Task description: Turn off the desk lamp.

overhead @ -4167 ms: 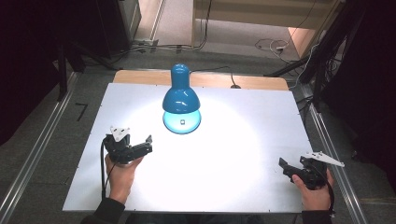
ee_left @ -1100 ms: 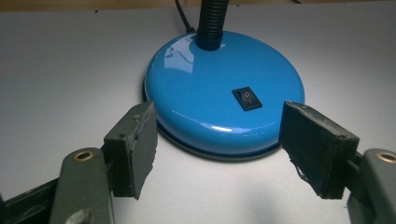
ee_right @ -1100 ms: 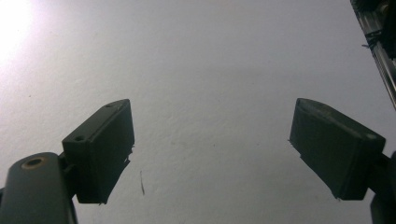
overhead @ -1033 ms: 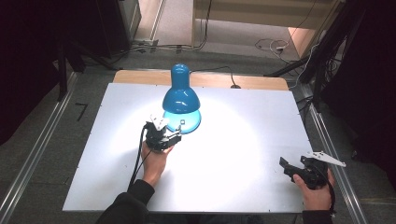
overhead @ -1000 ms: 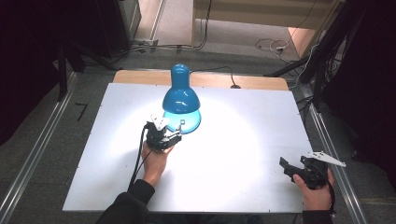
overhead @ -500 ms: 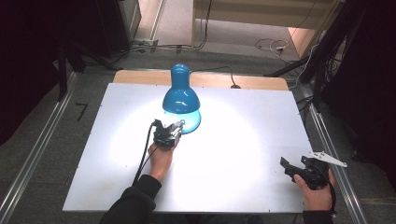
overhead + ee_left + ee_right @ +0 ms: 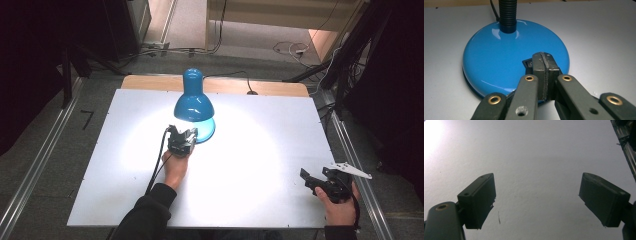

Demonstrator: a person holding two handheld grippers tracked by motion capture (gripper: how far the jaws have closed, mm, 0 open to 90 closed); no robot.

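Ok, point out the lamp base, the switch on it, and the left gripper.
lamp base (image 7: 499,57), left gripper view, on its glossy blue top.
switch (image 7: 527,63), left gripper view, on its black corner beside the jaws.
left gripper (image 7: 544,61), left gripper view, at its closed tips.

A: Task object?
B: Blue desk lamp (image 7: 194,100), glossy, upper centre of the high view, standing upright at the far middle of the white counter (image 7: 260,150).
A: On?
B: Yes, lit; a bright pool of light falls below the shade.
A: Base?
B: Round blue base (image 7: 499,55), centre-left of the left claw view, flat on the counter. A black ribbed neck (image 7: 508,12) rises from its far side at top centre. A black rocker switch (image 7: 527,62) sits on its near side, partly hidden.
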